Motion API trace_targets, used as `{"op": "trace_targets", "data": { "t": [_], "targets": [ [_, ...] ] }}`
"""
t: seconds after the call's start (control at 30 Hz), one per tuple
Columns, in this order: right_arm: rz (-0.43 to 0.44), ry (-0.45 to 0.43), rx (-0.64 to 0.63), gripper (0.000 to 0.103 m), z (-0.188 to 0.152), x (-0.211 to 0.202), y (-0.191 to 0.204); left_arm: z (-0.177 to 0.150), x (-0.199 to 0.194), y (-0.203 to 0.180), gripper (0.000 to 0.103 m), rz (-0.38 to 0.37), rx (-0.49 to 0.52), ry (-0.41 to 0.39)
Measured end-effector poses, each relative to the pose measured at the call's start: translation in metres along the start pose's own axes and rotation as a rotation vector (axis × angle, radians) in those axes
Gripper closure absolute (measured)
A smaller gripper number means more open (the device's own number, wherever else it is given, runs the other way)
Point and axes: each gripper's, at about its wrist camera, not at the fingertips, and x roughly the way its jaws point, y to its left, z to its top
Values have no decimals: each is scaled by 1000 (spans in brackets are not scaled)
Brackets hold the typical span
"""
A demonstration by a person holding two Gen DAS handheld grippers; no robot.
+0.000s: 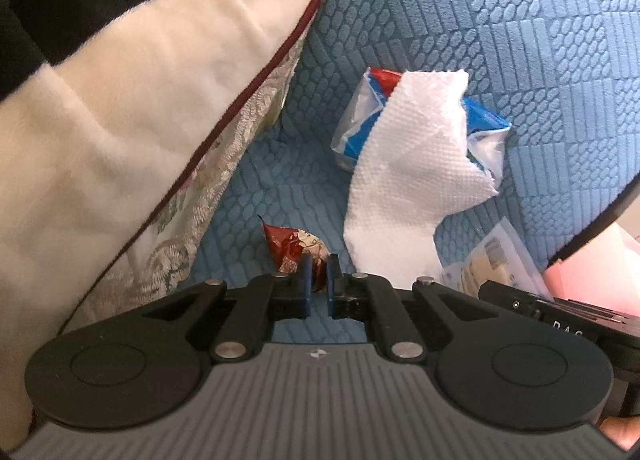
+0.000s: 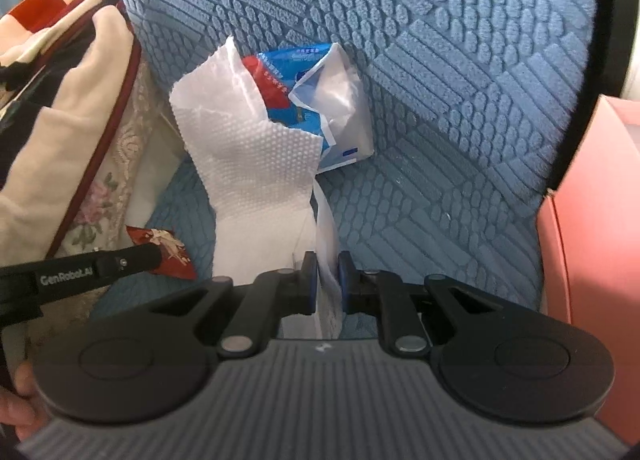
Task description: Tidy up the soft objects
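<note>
Clutter lies loose on the blue seat [image 2: 460,187], so by my reading the tidying is at an early stage. Nothing visible looks sorted or stacked yet: the paper towel [image 2: 256,163], the torn blue-and-white packet [image 2: 340,107] and the small red wrapper [image 1: 292,246] are scattered across the cushion, and the big cushion [image 1: 120,107] with the dark red piping leans against the seat at the left, not obviously squared up.

The right gripper [image 2: 328,280] has its fingers close together with a thin edge of the paper towel between them, so it appears clamped on that near end. The left gripper [image 1: 319,280] has its fingers nearly together around the near tip of the red wrapper; it looks pinched, though whether the pads truly press it I cannot tell for certain. In the right view the left tool reaches in from the left side onto that same wrapper.

The paper towel lies as a long strip, its long axis running from the right gripper away toward the seat back, leaning a little left at the far end, where it drapes up over the packet. The packet rests against the seat back, just behind and touching the strip.

What remains, as I judge it, is lifting both items clear and dealing with the packet and cushion.
</note>
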Motion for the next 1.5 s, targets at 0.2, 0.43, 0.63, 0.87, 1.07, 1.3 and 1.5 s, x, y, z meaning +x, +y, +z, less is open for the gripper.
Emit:
{"op": "trace_targets", "data": {
  "t": [0.2, 0.43, 0.63, 0.87, 1.07, 1.3, 1.5],
  "targets": [
    [0, 8, 45, 89, -11, -13, -8, -11, -13, 0, 96, -28, 11, 4],
    [11, 4, 72, 89, -28, -29, -6, -22, -30, 4, 96, -52, 7, 9],
    [28, 28, 107, 89, -53, -44, -6, -35, -50, 5, 96, -73, 12, 10],
    [33, 46, 131, 89, -80, -61, -4, -53, -73, 1, 96, -103, 7, 38],
    [35, 79, 173, 89, -107, -78, -5, -75, -89, -11, 96, -139, 24, 77],
    [-3, 121, 183, 85, -124, -82, -10, -89, -87, -20, 86, -147, 74, 138],
    [-12, 69, 121, 61, -119, -90, -8, -90, -87, -6, 41, -140, 1, 161]
  ]
}}
